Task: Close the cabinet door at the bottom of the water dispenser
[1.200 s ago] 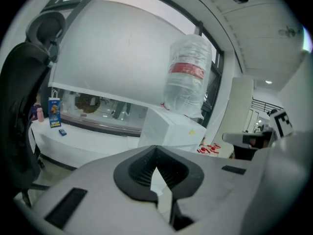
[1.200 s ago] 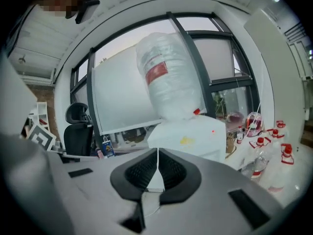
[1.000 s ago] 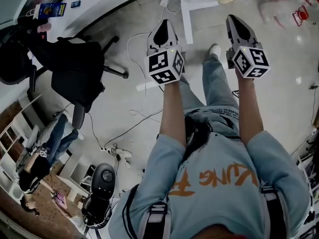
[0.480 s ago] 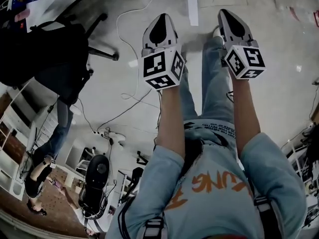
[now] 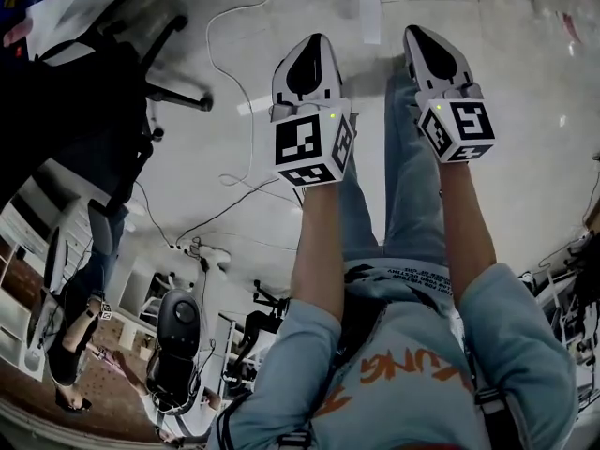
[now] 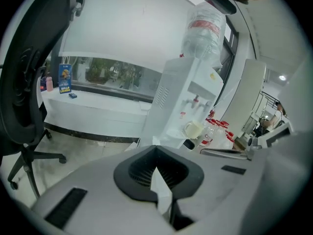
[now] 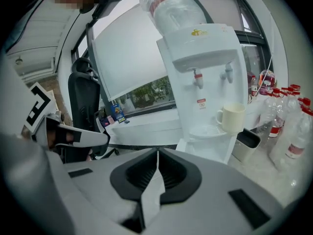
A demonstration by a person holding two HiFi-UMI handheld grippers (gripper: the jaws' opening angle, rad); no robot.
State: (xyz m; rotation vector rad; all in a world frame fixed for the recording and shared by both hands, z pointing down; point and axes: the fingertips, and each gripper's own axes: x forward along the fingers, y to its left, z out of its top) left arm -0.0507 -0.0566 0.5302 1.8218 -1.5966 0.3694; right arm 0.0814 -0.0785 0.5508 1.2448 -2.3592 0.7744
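Note:
The white water dispenser point(image 7: 205, 82) stands ahead with an upturned bottle point(image 7: 168, 6) on top; it also shows in the left gripper view as the dispenser point(image 6: 181, 97). Its bottom cabinet is hidden behind the gripper bodies. A narrow white panel point(image 5: 368, 7) stands on edge on the floor at the top of the head view; I cannot tell whether it is the cabinet door. My left gripper point(image 5: 314, 37) and right gripper point(image 5: 417, 31) are held side by side over the floor, both shut on nothing. The jaws meet in a seam in both gripper views, left gripper point(image 6: 156, 148) and right gripper point(image 7: 157, 153).
A cream mug point(image 7: 231, 119) sits on the drip tray. A dark bin point(image 7: 248, 140) and several water bottles point(image 7: 288, 126) stand right of the dispenser. A black office chair point(image 5: 84, 111) is at the left, with cables point(image 5: 225, 64) on the floor.
Both grippers have come down toward the floor. The head view has shifted, so the dispenser's top and the mug have left it.

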